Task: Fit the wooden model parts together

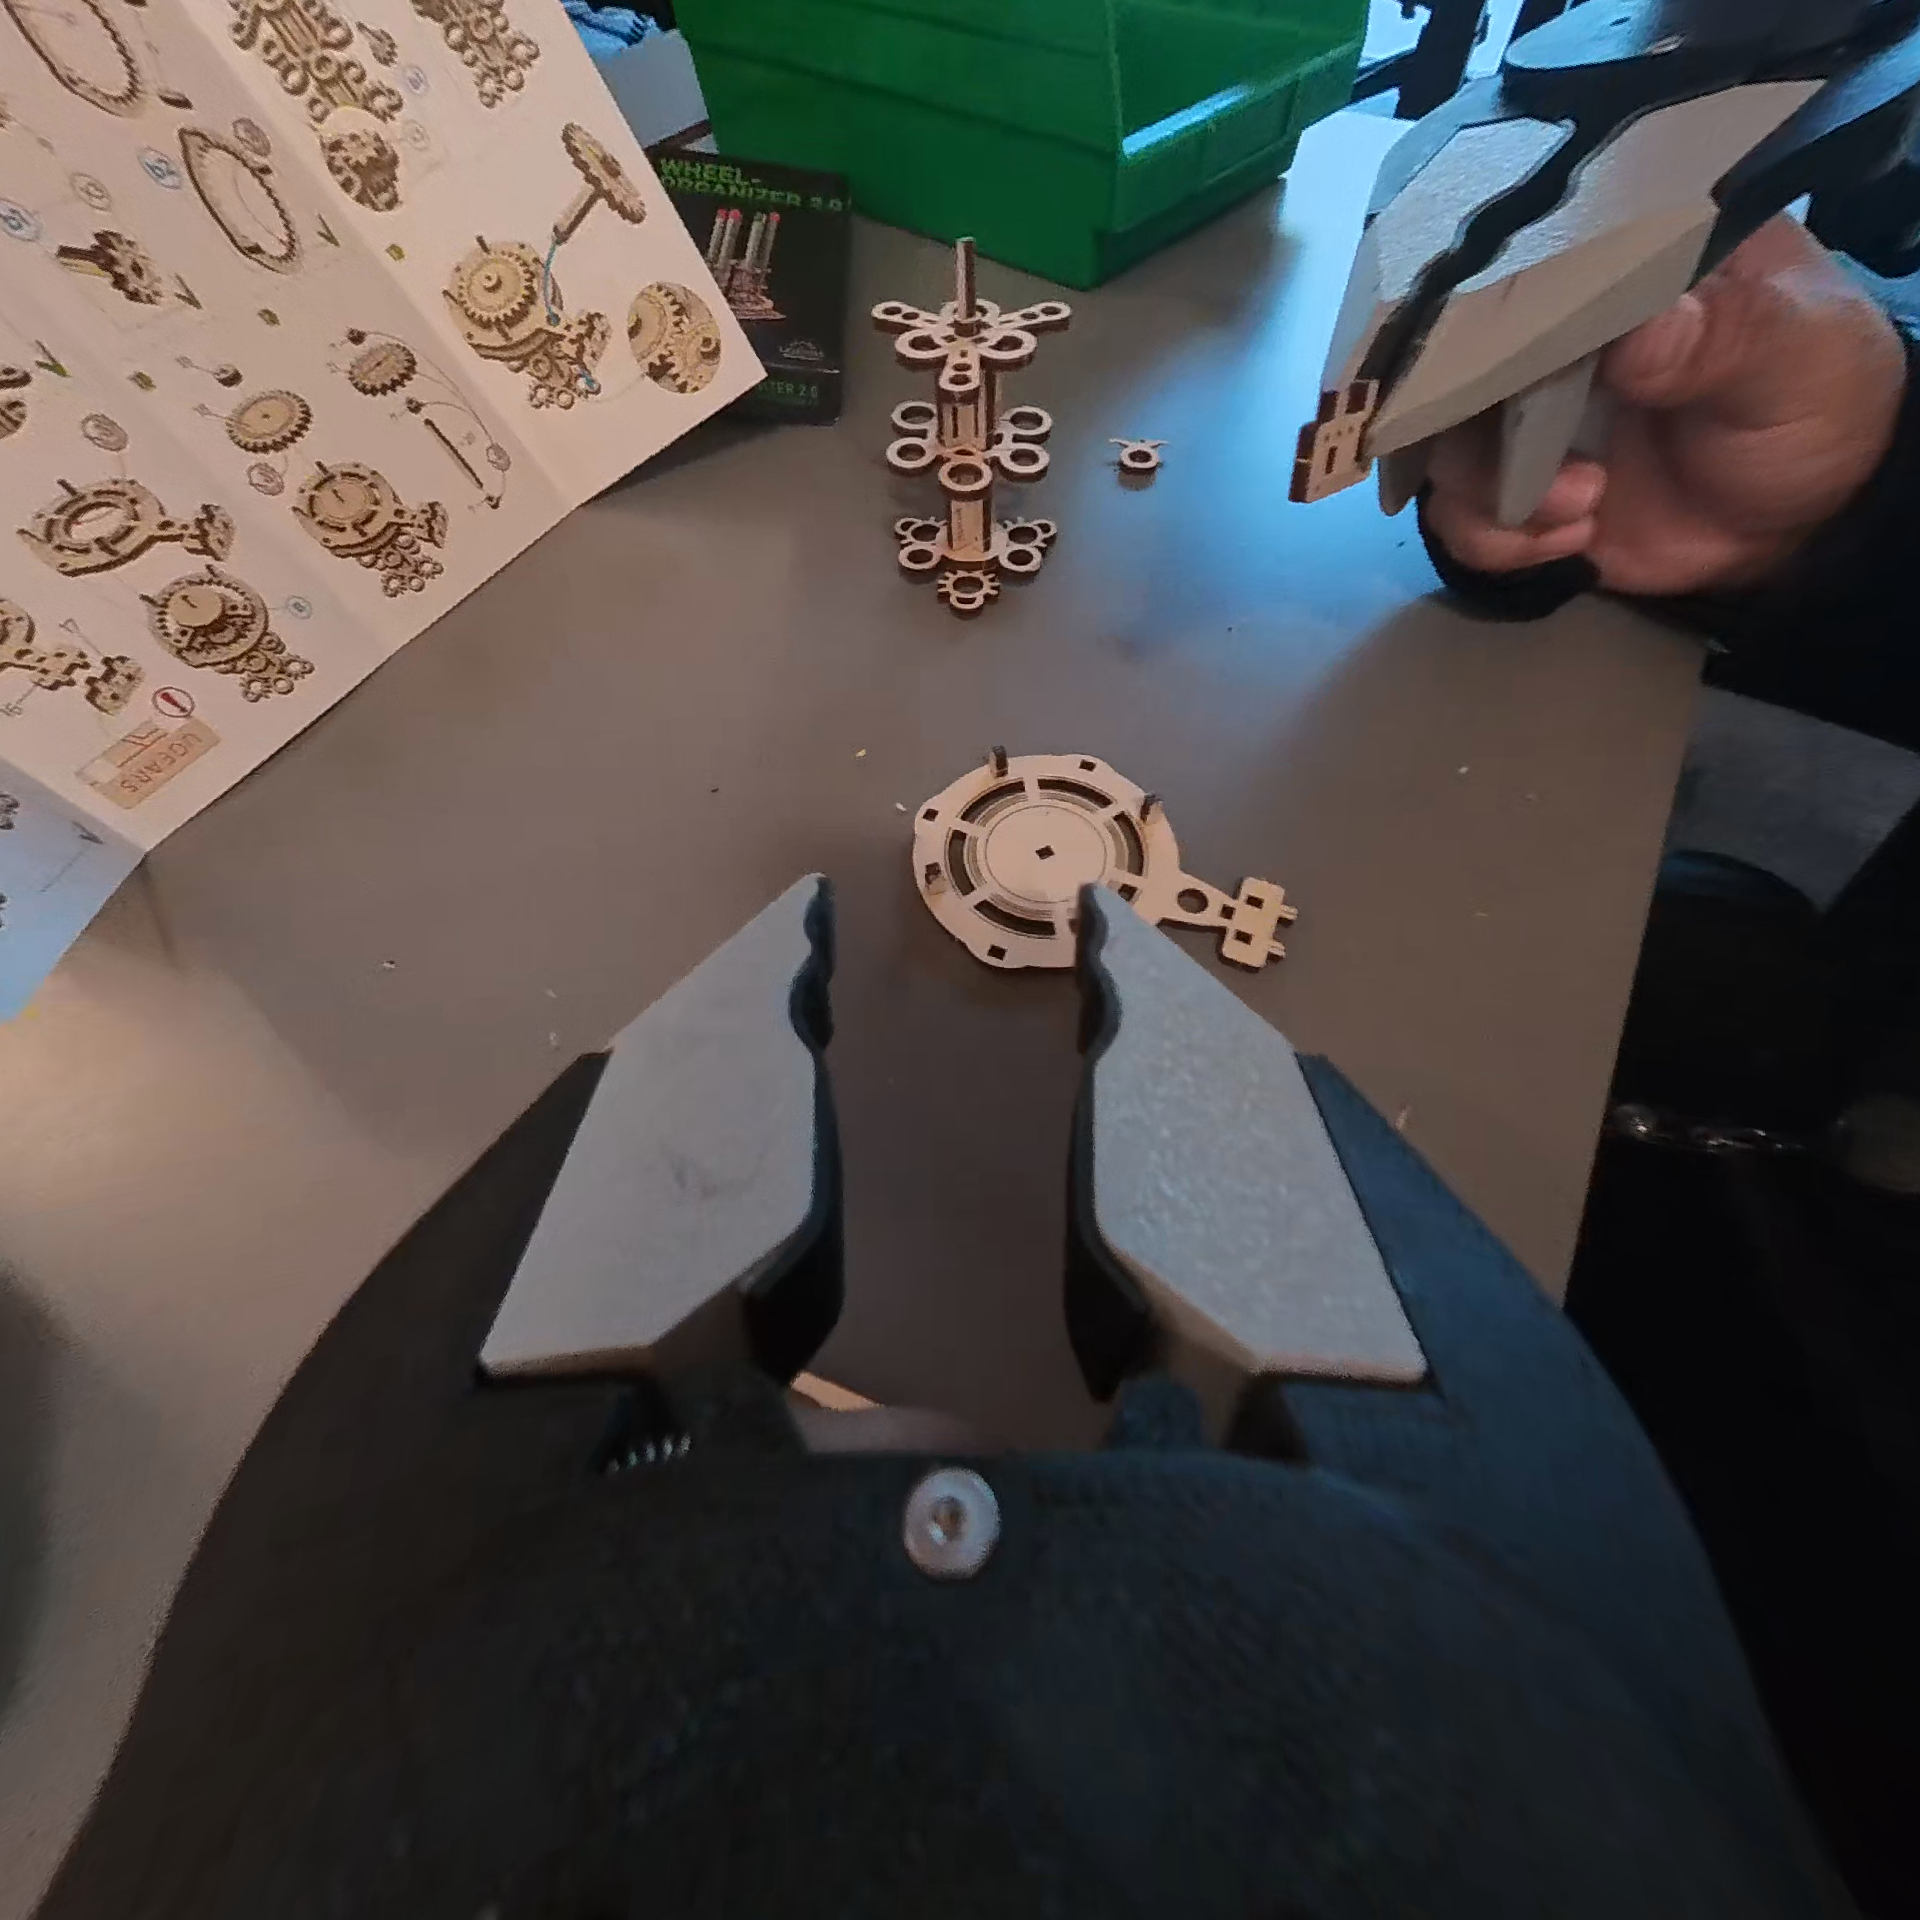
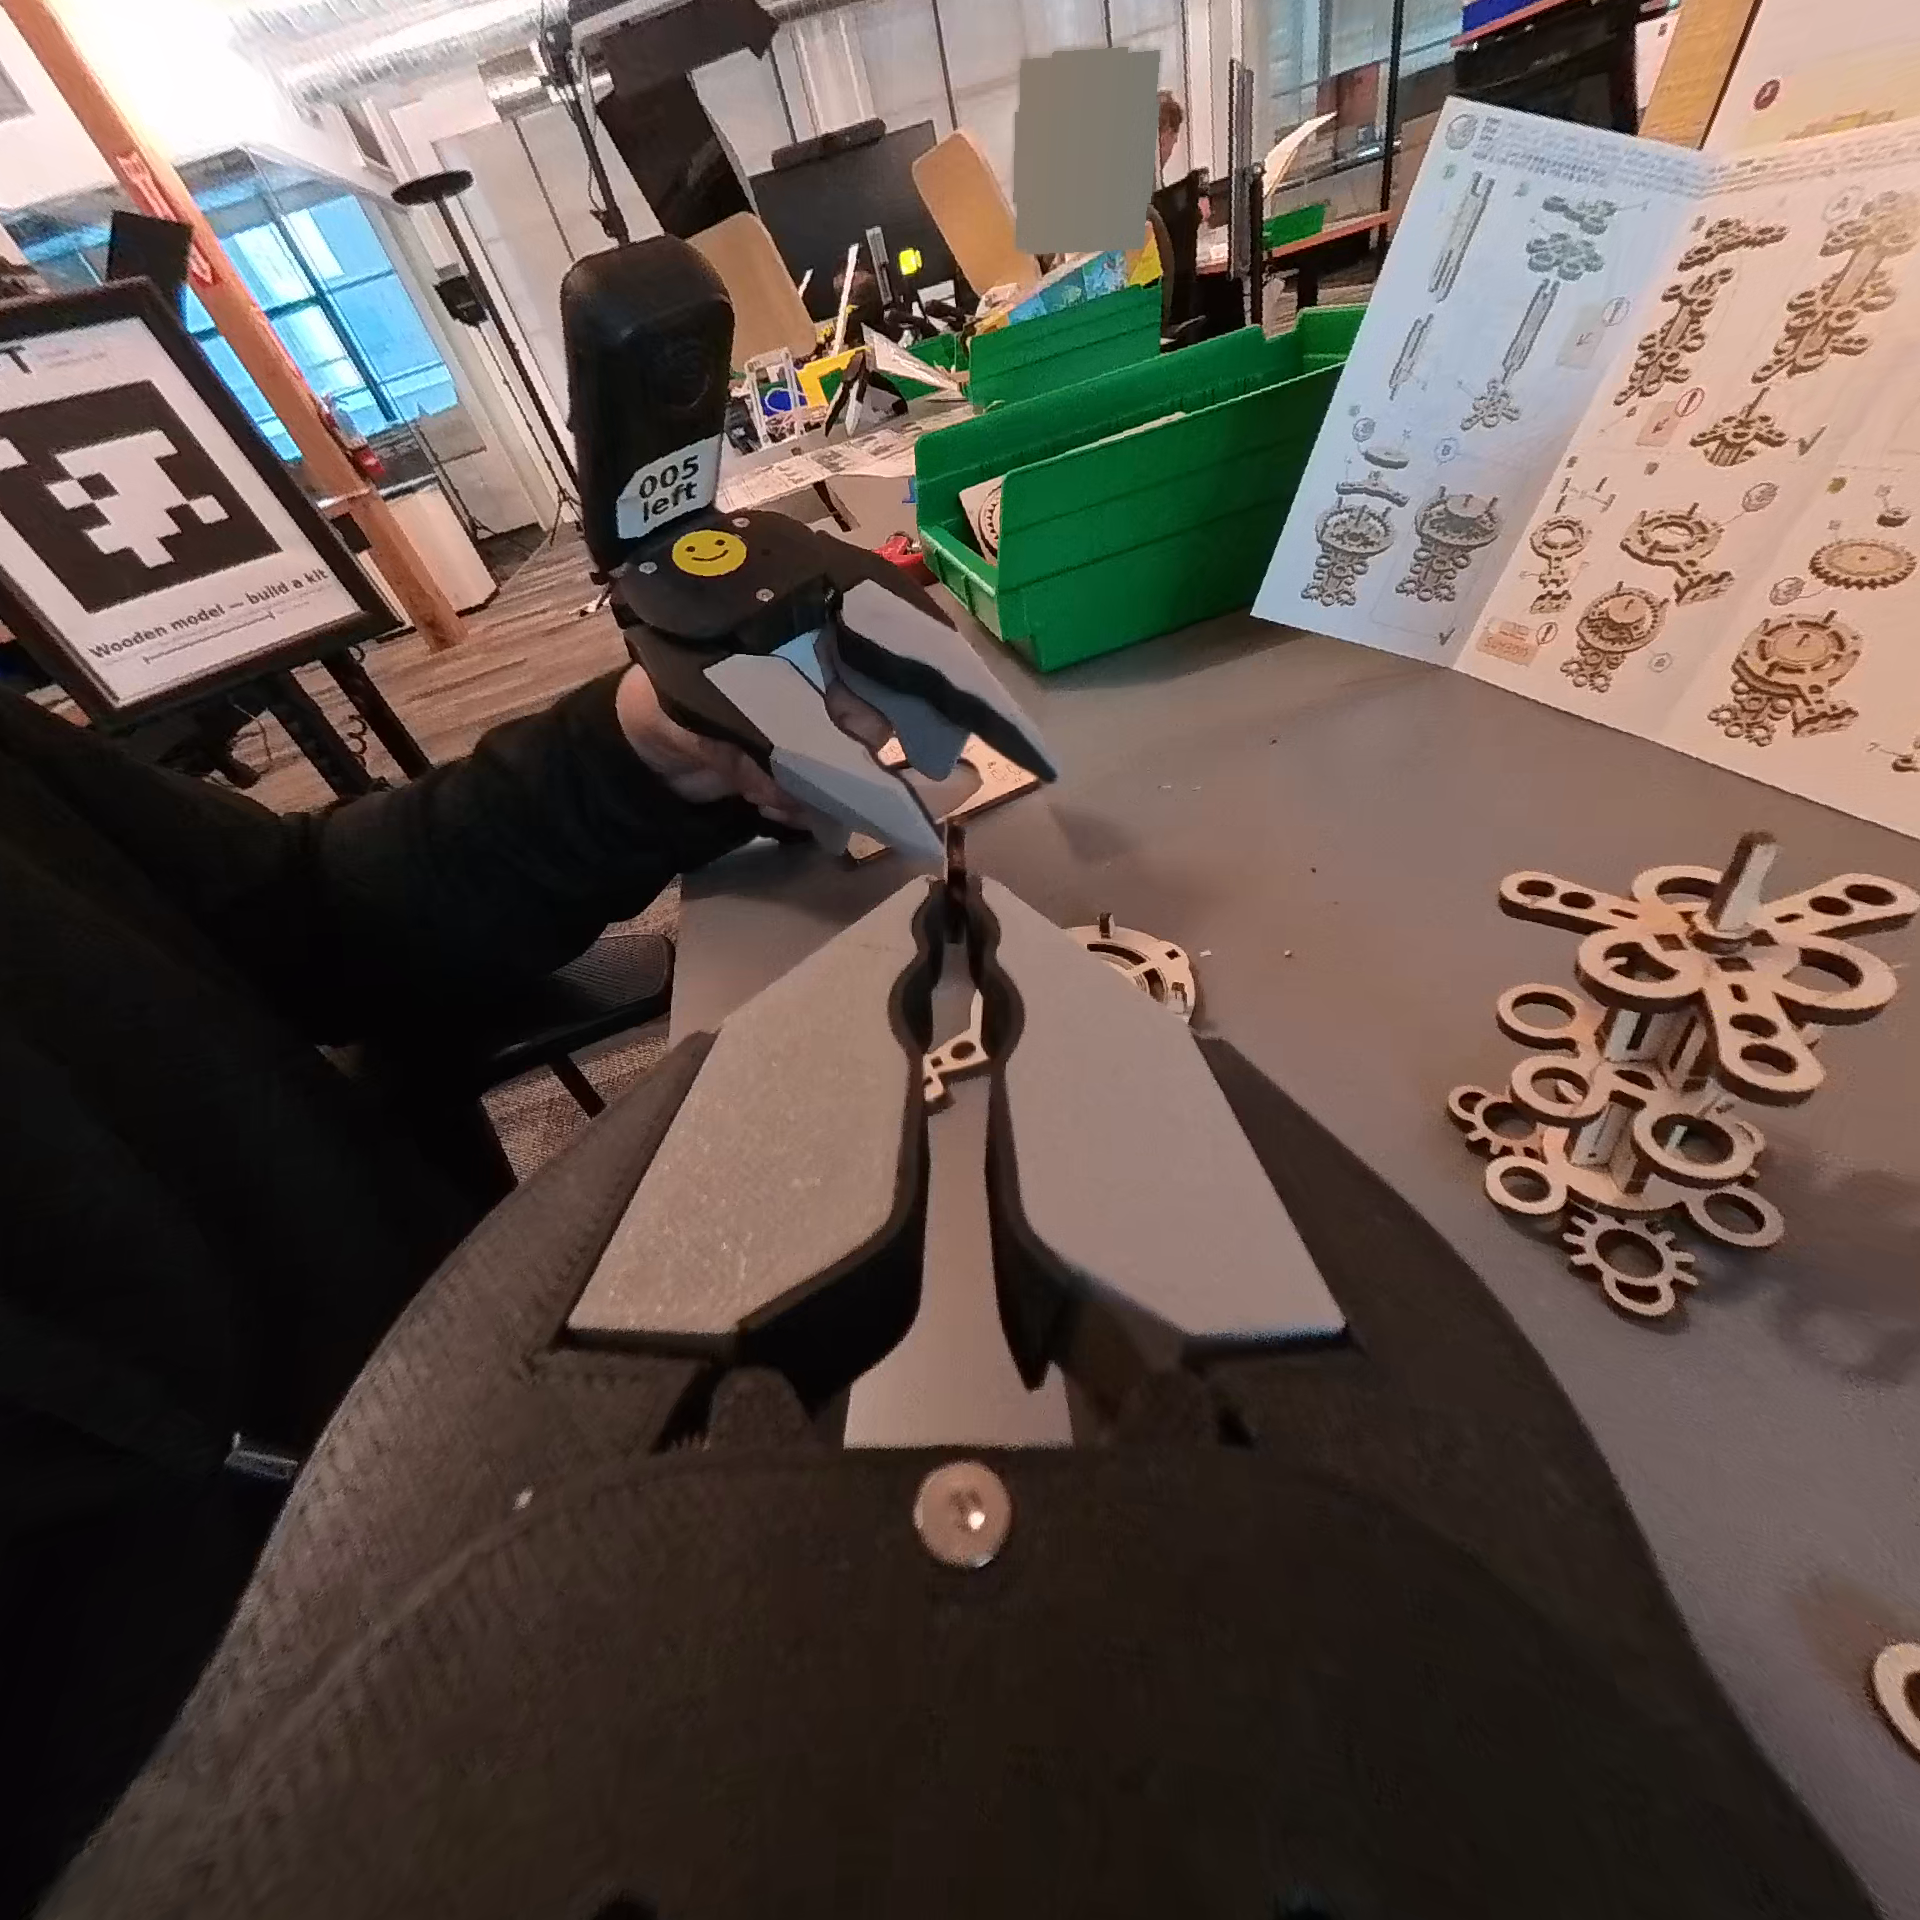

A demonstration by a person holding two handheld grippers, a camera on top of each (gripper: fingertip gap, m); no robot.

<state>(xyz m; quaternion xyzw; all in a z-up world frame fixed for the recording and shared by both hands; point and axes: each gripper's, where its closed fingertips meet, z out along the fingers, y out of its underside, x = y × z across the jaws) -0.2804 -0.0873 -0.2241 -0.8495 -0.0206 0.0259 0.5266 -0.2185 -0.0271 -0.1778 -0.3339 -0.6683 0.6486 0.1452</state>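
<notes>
Just ahead of the wide-open, empty left gripper [image 1: 951,904], the round wooden base [image 1: 1044,862] lies flat near the table edge [image 1: 1652,935]; beyond, the right gripper [image 1: 1340,457] pinches a small wooden piece [image 1: 1333,449] above bare grey tabletop.

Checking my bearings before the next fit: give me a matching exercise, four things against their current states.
Things:
1. left gripper
2. right gripper
3. round wooden base
4. ringed wooden tower

States:
A. standing upright on the table
B. lying flat on the table
C. open, holding nothing
D. shut on a small flat wooden piece

Pairs: 1-C, 2-D, 3-B, 4-A
</notes>
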